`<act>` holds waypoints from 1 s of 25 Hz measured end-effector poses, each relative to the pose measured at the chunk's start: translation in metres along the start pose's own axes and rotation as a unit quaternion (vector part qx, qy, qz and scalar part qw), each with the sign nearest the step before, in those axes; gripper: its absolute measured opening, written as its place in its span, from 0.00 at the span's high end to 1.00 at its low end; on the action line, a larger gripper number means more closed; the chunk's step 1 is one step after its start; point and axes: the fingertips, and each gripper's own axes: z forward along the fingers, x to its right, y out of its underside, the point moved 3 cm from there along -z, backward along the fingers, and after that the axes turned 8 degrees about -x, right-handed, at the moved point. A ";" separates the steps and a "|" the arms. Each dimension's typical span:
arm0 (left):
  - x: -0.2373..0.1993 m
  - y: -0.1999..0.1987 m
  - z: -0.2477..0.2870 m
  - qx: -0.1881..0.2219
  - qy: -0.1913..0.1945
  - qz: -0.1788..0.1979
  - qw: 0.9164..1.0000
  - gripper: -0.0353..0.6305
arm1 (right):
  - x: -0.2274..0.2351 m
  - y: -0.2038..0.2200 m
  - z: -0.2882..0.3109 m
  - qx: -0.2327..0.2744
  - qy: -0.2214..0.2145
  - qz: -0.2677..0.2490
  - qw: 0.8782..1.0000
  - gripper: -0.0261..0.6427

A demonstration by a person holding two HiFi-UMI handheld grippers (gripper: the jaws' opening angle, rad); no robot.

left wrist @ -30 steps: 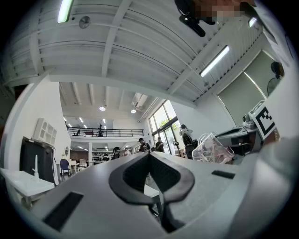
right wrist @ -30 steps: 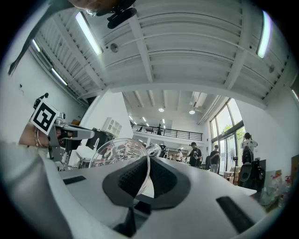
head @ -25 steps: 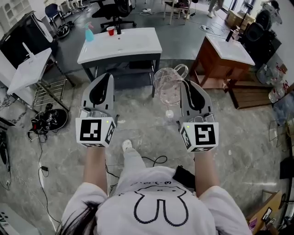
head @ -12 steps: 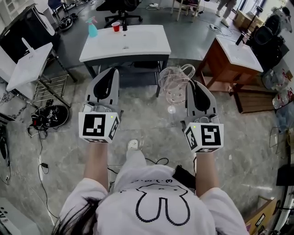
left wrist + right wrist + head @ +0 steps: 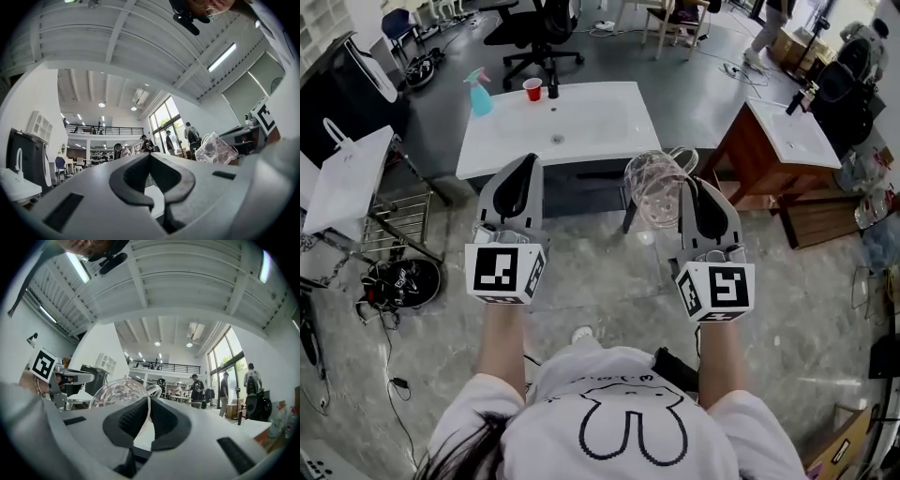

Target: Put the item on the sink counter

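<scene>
A clear glass pitcher (image 5: 655,187) with a handle hangs over the floor, just in front of the white sink counter (image 5: 508,150). My right gripper (image 5: 687,185) is shut on the pitcher's rim; in the right gripper view the glass wall (image 5: 119,392) runs between the dark pads (image 5: 165,420). My left gripper (image 5: 525,162) hovers level with it to the left, shut and holding nothing. The left gripper view shows its jaws (image 5: 150,158) together and the pitcher (image 5: 215,149) off to the right. The counter has a basin with a drain (image 5: 556,139).
A blue spray bottle (image 5: 478,94), a red cup (image 5: 532,89) and a dark bottle (image 5: 552,87) stand at the counter's far edge. A wooden vanity with a white top (image 5: 795,133) stands at the right. A white bag (image 5: 345,178), a metal rack (image 5: 394,211) and cables (image 5: 398,281) are at the left.
The sink counter has come nearer and sits lower in the head view. Both grippers keep their pose, and the pitcher stays in the right one.
</scene>
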 end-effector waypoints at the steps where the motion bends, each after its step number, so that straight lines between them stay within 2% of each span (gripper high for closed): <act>1: -0.011 0.004 0.010 0.000 0.002 0.001 1.000 0.93 | -0.002 0.001 0.014 -0.004 0.005 0.001 1.000 0.90; 8: -0.066 0.023 0.048 -0.008 0.004 0.009 1.000 0.93 | -0.016 0.010 0.077 -0.026 0.024 0.008 0.999 0.90; 16: -0.088 0.039 0.072 -0.017 0.004 0.002 1.000 0.93 | -0.018 0.009 0.119 -0.028 0.021 0.009 0.999 0.90; 25: -0.112 0.058 0.142 -0.019 -0.013 0.003 1.000 0.93 | 0.012 0.023 0.198 -0.033 0.014 0.012 0.999 0.90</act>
